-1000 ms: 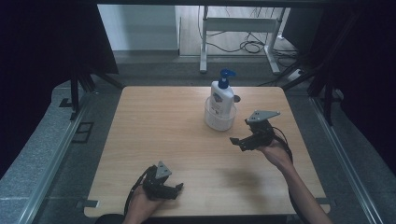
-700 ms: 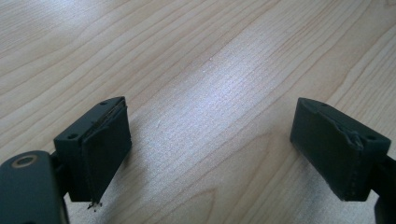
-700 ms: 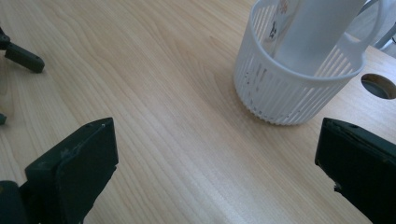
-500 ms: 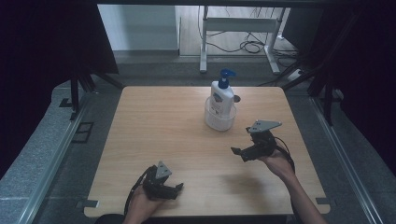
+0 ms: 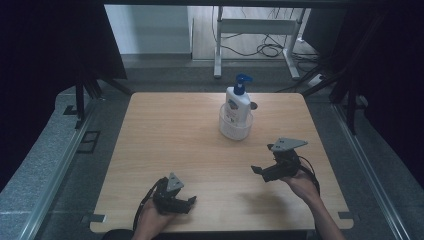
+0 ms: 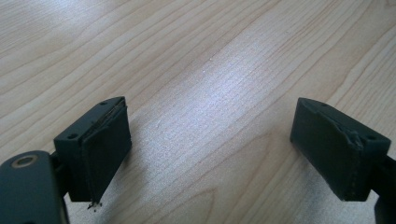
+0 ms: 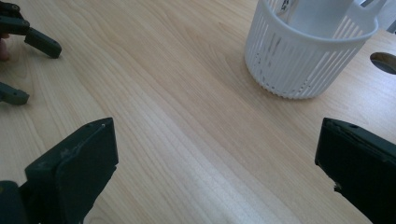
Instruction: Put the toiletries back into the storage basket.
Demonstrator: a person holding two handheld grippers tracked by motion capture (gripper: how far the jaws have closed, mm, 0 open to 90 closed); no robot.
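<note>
The left gripper (image 5: 191,201) lies low at the near edge of the table (image 5: 165,135), held in the person's left hand (image 5: 150,217). Its jaws stand wide apart with nothing between them; in the left gripper view only bare wood grain shows between the two black pads (image 6: 100,149). It points toward the right side of the table.

The right gripper (image 5: 256,170) is held above the tabletop on the near right side, in the person's right hand (image 5: 300,184), with the grey three-cornered plate (image 5: 287,144) on top and a black cable looping behind it. Its jaws are also spread wide and hold nothing. It points leftward across the table. In the right gripper view the two jaws frame open wood, and the other gripper's jaws (image 7: 28,56) show farther off at the upper left.

Beyond the right gripper, toward the far middle of the table, stands a white slotted basket (image 5: 235,129). A white pump bottle (image 5: 237,101) with a blue pump head stands upright inside it. The basket is well apart from both grippers. In the right gripper view its ribbed wall (image 7: 299,60) shows at the upper right, with a small round hole (image 7: 385,62) in the tabletop just beside it.

Past the far edge of the table is a grey floor with a white metal frame (image 5: 255,30) and loose cables.
</note>
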